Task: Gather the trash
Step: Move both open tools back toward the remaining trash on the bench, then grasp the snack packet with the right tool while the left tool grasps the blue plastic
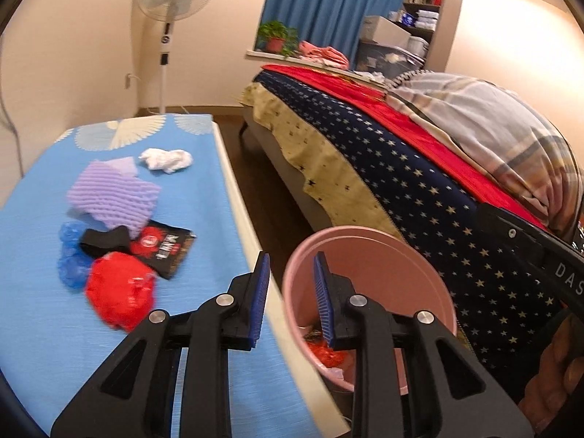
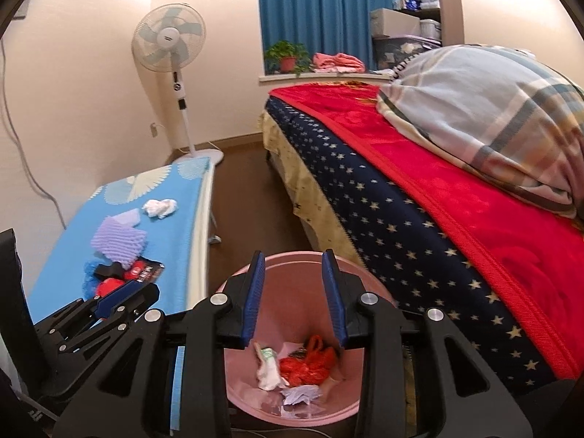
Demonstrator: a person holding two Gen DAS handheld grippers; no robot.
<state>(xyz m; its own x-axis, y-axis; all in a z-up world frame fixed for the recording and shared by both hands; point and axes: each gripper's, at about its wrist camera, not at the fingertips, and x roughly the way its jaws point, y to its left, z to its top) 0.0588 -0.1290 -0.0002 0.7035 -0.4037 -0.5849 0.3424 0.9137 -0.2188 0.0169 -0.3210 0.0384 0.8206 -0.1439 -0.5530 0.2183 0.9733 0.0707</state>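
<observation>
A pink bin [image 1: 368, 252] [image 2: 292, 407] stands on the floor between the blue-topped table [image 1: 43, 328] and the bed. It holds red plastic [image 2: 310, 363], white paper and other scraps. On the table lie a red plastic bag [image 1: 118, 288], a blue crumpled bag [image 1: 71, 259], a black and red packet [image 1: 164, 250], purple foam netting [image 1: 113, 197] and a white crumpled tissue [image 1: 166, 158]. My left gripper [image 1: 290, 301] is open and empty over the table's edge by the bin. My right gripper [image 2: 294, 297] is open and empty above the bin.
A bed [image 2: 438, 219] with a starred navy cover, red blanket and plaid pillow [image 2: 492, 109] fills the right. A standing fan [image 2: 171, 47] is by the far wall. A window sill holds a potted plant [image 2: 288, 56]. Brown floor runs between table and bed.
</observation>
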